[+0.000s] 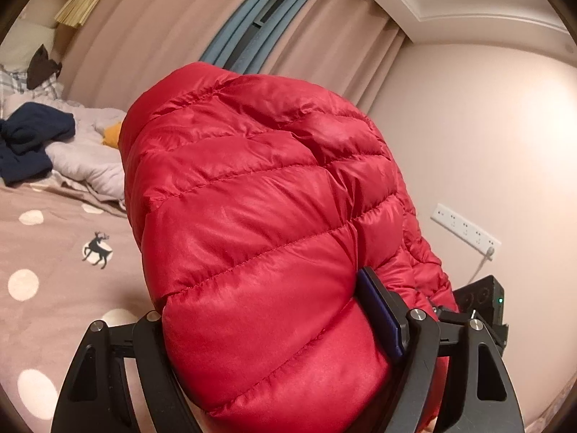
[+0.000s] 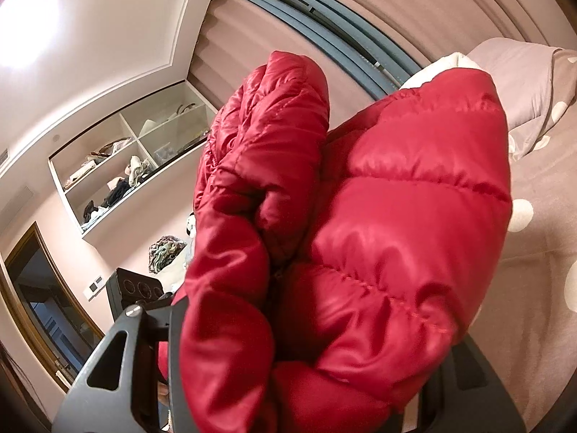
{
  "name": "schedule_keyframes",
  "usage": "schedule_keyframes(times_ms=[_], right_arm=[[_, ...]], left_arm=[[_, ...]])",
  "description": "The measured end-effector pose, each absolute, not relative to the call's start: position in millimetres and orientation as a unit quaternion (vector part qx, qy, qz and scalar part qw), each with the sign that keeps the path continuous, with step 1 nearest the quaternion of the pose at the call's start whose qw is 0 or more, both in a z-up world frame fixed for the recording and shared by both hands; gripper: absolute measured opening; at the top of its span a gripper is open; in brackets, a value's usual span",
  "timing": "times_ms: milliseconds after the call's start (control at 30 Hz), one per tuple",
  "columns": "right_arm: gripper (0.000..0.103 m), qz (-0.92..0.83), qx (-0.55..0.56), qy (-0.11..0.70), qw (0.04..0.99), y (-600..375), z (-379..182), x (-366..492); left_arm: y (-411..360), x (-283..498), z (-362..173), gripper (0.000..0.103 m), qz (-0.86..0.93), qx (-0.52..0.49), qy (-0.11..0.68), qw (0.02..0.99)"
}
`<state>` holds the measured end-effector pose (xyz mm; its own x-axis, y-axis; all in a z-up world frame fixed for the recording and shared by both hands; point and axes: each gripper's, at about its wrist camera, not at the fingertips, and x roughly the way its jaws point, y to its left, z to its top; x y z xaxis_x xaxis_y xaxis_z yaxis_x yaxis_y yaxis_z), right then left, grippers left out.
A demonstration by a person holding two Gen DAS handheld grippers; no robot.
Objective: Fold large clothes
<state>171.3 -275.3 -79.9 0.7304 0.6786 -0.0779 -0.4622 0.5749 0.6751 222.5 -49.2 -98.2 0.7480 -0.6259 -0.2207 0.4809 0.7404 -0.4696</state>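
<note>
The red puffer jacket [image 1: 259, 223] bulges mid-frame, bunched and unfolded, clamped by left gripper [image 1: 277, 339] and right gripper [image 2: 317, 353] above the bed [image 1: 47, 252].

One red jacket [image 1: 252, 216], two tongs [image 1: 277, 328].

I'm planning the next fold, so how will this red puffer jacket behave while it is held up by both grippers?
The red puffer jacket is probably floppy: it bulges and droops over the left gripper and bunches in the right gripper. Its quilted, puffy panels suggest it is light but springy. The shiny shell may be slippery.
</note>
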Motion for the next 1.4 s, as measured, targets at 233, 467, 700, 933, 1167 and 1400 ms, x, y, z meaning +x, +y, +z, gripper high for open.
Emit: schedule_keyframes(times_ms=[233,467,700,933,1167,1400], right_arm=[[0.049,0.332,0.321,0.165,0.871,-275.0,-78.8,172.4],[0.050,0.332,0.322,0.172,0.869,-271.4,-78.7,172.6],[0.051,0.338,0.304,0.163,0.876,-253.1,-56.2,164.7],[0.053,0.349,0.284,0.157,0.879,-240.0,-44.0,166.9],[0.055,0.349,0.274,0.159,0.882,-231.4,-44.2,166.9],[0.055,0.349,0.260,0.147,0.888,-223.9,-45.3,161.3]], left_arm=[[-53.6,218.3,-95.2,0.080,-0.297,-0.192,0.184,0.917],[-45.4,217.3,-93.0,0.080,-0.289,-0.197,0.187,0.918],[-33.5,208.1,-73.8,0.080,-0.287,-0.209,0.169,0.919],[-27.6,202.0,-70.3,0.080,-0.277,-0.221,0.152,0.922],[-22.0,197.5,-67.3,0.080,-0.271,-0.226,0.148,0.924],[-14.7,200.9,-70.9,0.080,-0.285,-0.227,0.136,0.922]])
